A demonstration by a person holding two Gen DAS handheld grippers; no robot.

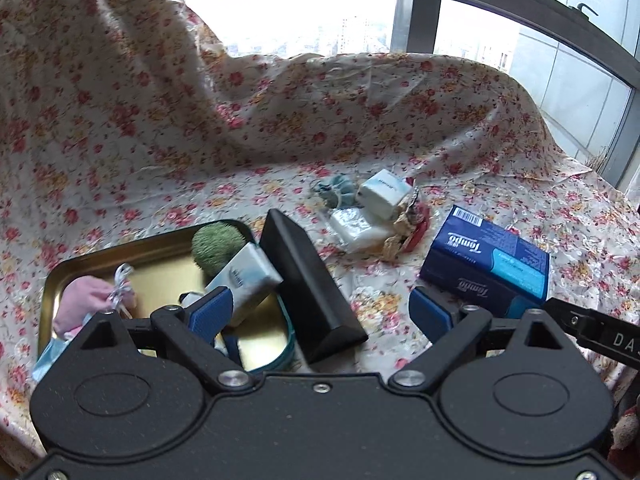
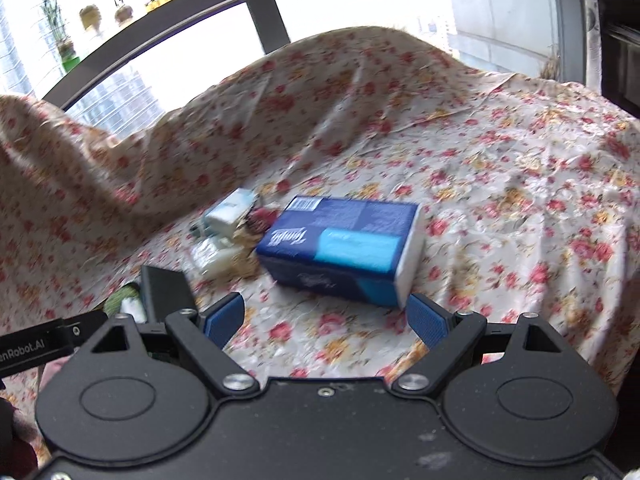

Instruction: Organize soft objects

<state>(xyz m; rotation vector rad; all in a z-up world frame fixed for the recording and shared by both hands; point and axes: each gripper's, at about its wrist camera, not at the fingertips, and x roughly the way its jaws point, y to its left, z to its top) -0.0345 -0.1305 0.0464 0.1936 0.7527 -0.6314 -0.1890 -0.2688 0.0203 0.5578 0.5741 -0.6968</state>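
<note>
Both jaws spread, tissue pack [image 2: 340, 248] near right gripper [image 2: 326, 320], floral cloth [image 2: 500, 200]

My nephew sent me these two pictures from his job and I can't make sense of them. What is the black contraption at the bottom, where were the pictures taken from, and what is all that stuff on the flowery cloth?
The black contraption is a hand-held grasping tool with two blue-padded fingers; a person holds one in each hand. Each picture comes from a camera on one tool, looking forward along its fingers.

Both the left tool and the right tool are open and hold nothing.

On the floral cloth sits a gold tray holding a green fuzzy ball, a small tissue pack and a pink pouch. Beside the tray lies a black wedge-shaped block. Further out are a blue Tempo tissue pack and a little pile of small packets.
</note>
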